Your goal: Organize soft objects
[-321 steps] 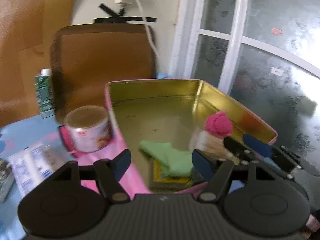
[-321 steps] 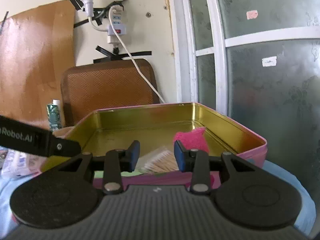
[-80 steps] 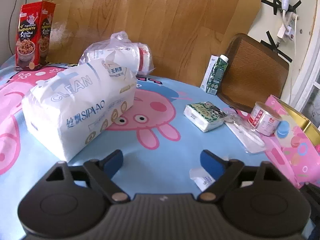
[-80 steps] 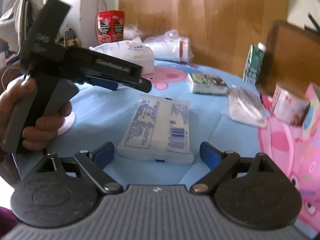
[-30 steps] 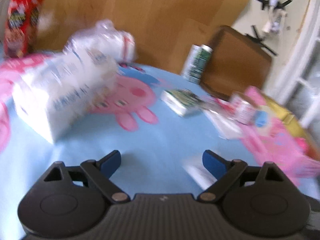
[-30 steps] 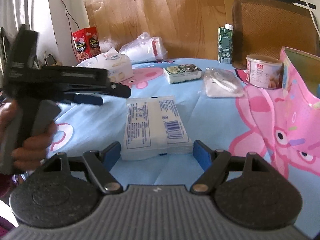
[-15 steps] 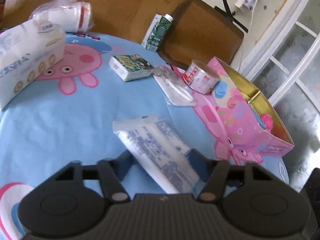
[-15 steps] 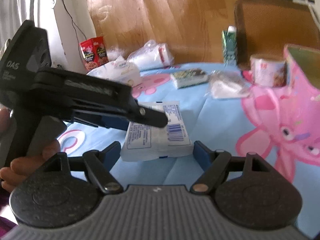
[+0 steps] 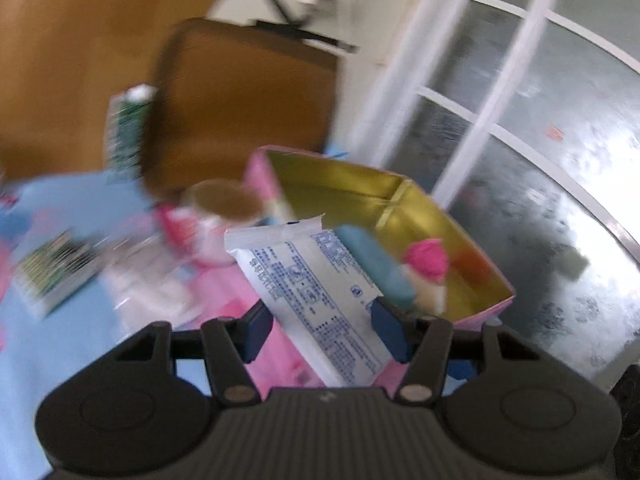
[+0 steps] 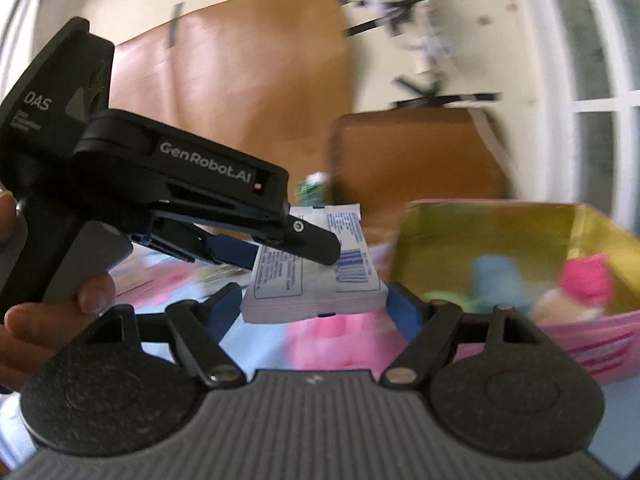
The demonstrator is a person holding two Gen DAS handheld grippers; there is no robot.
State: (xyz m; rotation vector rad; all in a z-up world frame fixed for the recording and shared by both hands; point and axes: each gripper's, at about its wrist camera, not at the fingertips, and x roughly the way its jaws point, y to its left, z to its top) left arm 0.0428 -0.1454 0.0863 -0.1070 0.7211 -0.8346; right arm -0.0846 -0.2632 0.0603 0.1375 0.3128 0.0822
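My left gripper (image 9: pixel 322 332) is shut on a white soft pack with blue print (image 9: pixel 316 280) and holds it tilted in the air, just in front of the pink tin with a gold inside (image 9: pixel 400 208). The tin holds a pink pompom piece (image 9: pixel 426 260) and a blue item (image 9: pixel 372 264). In the right wrist view the same pack (image 10: pixel 316 276) hangs between the wide jaws of my right gripper (image 10: pixel 314 310). Its pads are close to the pack's sides, and contact is unclear. The left gripper (image 10: pixel 280 240) reaches in from the left over the pack. The tin (image 10: pixel 480 232) stands to the right.
A round can (image 9: pixel 218 204), a green carton (image 9: pixel 124 140) and a brown chair back (image 9: pixel 240 100) stand left of and behind the tin. A small printed tissue pack (image 9: pixel 52 276) lies on the blue cloth. A hand (image 10: pixel 52 316) grips the left gripper's handle. Frosted window panes (image 9: pixel 540 140) lie beyond the tin.
The left gripper closed on the white pack lying on the table, lifted it and carried it right toward the tin. The right gripper followed with its jaws unchanged.
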